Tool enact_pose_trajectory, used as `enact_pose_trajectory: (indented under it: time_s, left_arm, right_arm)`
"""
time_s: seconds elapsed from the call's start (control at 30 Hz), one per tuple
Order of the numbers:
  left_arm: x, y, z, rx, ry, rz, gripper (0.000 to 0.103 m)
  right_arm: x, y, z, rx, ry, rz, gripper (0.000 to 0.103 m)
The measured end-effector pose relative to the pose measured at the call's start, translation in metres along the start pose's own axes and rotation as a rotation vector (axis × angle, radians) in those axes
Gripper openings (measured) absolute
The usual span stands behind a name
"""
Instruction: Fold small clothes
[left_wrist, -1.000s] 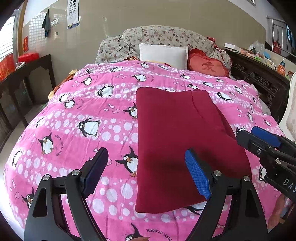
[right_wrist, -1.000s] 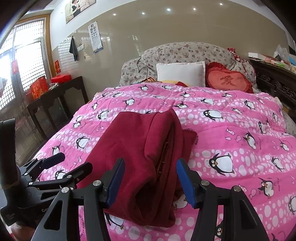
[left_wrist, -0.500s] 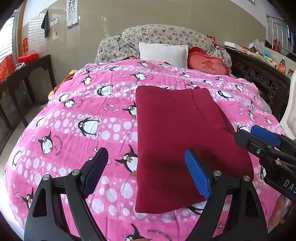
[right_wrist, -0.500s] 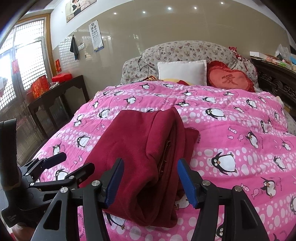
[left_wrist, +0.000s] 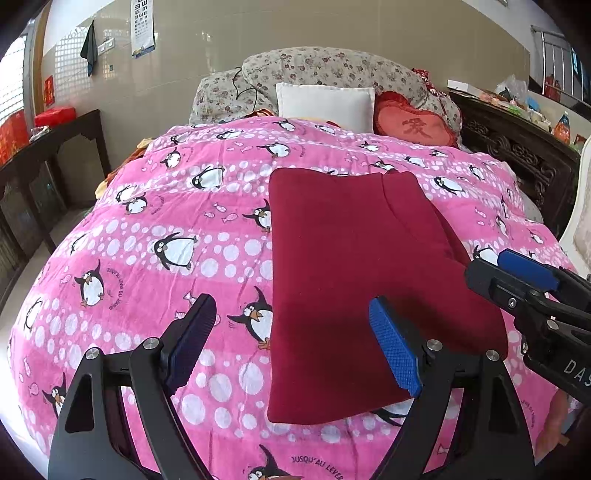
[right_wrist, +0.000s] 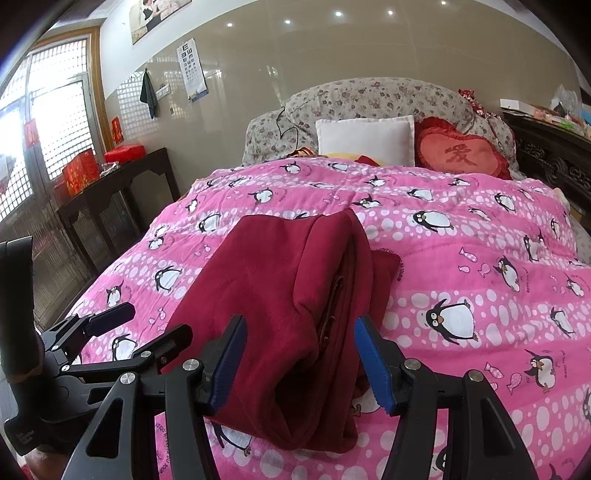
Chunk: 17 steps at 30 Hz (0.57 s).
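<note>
A dark red fleece garment (left_wrist: 354, 266) lies folded into a long rectangle on the pink penguin quilt (left_wrist: 184, 229). In the right wrist view the garment (right_wrist: 288, 295) shows its layered right edge. My left gripper (left_wrist: 291, 350) is open and empty above the garment's near left corner. My right gripper (right_wrist: 299, 362) is open and empty, its fingers either side of the garment's near right edge. The right gripper also shows in the left wrist view (left_wrist: 517, 280), and the left gripper in the right wrist view (right_wrist: 122, 328).
A white pillow (left_wrist: 325, 105), a red heart cushion (left_wrist: 417, 125) and floral pillows (left_wrist: 332, 70) lie at the head of the bed. A dark wooden side table (right_wrist: 110, 199) stands to the left, a carved dark cabinet (left_wrist: 517, 147) to the right.
Both grippers have drifted very slightly; the view has shifted a little. The garment has not moved and both grippers stay open.
</note>
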<state>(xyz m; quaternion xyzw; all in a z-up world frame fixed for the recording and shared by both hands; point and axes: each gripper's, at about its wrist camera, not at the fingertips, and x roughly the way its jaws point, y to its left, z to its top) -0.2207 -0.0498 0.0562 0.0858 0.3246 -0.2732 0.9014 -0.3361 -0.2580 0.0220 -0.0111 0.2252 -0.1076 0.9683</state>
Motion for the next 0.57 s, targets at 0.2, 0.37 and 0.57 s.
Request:
enact_pose_trajectory:
  time_s: [0.2,0.37,0.57]
  left_arm:
    - [0.0002,0.0000,0.0000,0.001,0.003,-0.002,0.085]
    - [0.0011,0.0007,-0.0003,0.009,-0.018,-0.011,0.085]
    - [-0.0013,0.0081,0.0061,0.012,-0.026,-0.031,0.085]
  right_arm:
    - [0.0012,-0.0008,-0.0004,-0.001,0.002,0.002,0.058]
    - [0.0049,-0.0015,-0.0013,-0.002,0.014,0.009,0.059]
    - [0.0028,-0.0029,0.0011,-0.006,0.013,0.023,0.059]
